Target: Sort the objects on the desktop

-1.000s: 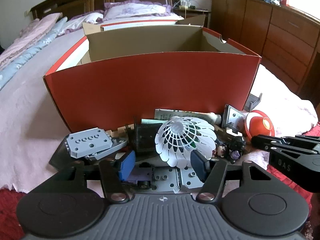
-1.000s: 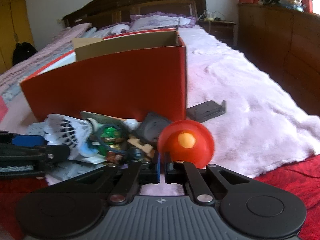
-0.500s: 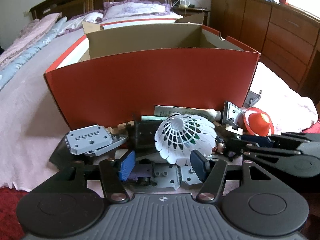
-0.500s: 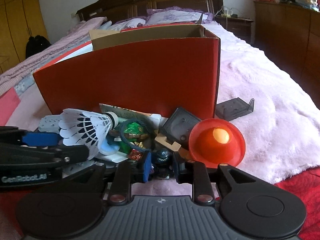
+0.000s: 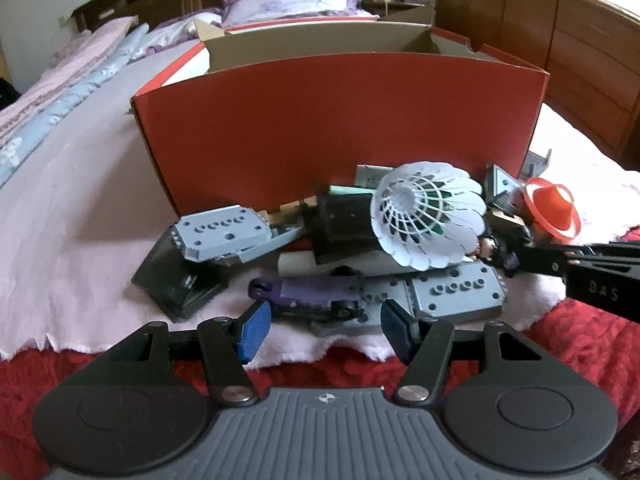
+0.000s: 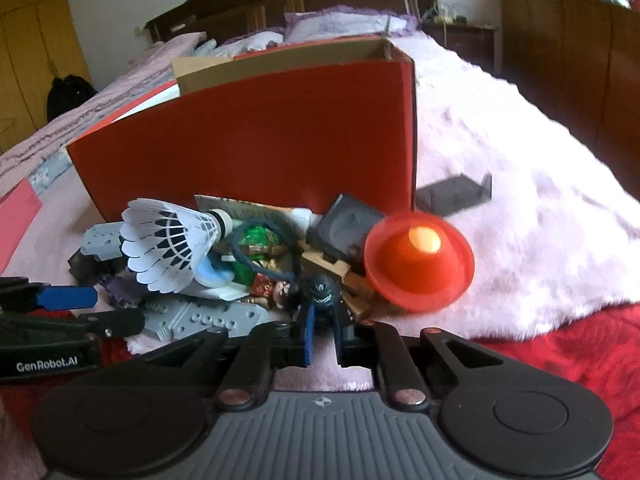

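Note:
A pile of small objects lies on a pink fleece before a red cardboard box (image 5: pixel 340 120), which also shows in the right wrist view (image 6: pixel 260 136). The pile holds a white shuttlecock (image 5: pixel 428 220), grey block plates (image 5: pixel 220 232), a purple toy car (image 5: pixel 308 292) and a red disc toy (image 5: pixel 552 212). My left gripper (image 5: pixel 326 330) is open, just short of the purple car. My right gripper (image 6: pixel 322 330) has its jaws close around a small dark figure (image 6: pixel 322 300), beside the red disc (image 6: pixel 418 260) and the shuttlecock (image 6: pixel 172 244).
A dark plastic stand (image 6: pixel 456 192) lies on the fleece right of the box. Red bedding (image 5: pixel 580 352) runs under the fleece's near edge. A wooden dresser (image 5: pixel 580 60) stands at the right and pillows lie behind the box.
My left gripper has drawn back and risen from the pile. My right gripper opened slightly, moved left from the red disc and closed around the dark figure.

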The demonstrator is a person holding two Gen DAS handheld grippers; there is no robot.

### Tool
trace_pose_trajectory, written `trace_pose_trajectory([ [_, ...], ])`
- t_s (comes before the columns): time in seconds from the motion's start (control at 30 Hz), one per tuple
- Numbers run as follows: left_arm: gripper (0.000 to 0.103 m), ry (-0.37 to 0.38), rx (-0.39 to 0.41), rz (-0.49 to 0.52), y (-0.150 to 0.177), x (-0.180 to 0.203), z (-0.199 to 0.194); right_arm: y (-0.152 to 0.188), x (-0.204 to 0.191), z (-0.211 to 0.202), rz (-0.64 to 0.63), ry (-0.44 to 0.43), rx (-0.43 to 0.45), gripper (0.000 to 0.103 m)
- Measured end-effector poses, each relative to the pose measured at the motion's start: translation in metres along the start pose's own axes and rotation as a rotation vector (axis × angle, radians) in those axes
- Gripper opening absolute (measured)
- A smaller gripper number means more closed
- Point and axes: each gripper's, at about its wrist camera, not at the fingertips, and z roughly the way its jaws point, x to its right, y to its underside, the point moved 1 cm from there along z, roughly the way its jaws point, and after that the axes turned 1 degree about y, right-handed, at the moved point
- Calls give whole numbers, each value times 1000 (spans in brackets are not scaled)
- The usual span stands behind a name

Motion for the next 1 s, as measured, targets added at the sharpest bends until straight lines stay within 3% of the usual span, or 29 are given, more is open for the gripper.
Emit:
trace_pose_trajectory([
  [0.33,74,41,-10,-45,-5,-4,23,-1,-2,6,-7,-1,-2,12],
  [0.5,66,39,33,-27,0,-1,18,-3,-5,11,-12,-1,-7,12],
  [0.53,56,27,42,-22,0,-1,16,-3,-6,12,-15,0,-7,12],
  [0.67,56,27,41,-36,0,-4,14,-2,-9,11,-36,6,5,12],
  [0.8,55,38,65,-38,0,-4,3,-3,-13,3,-55,8,31,3],
  [1.0,55,54,107,-25,-1,-2,-18,-4,-17,-10,-78,13,70,1],
])
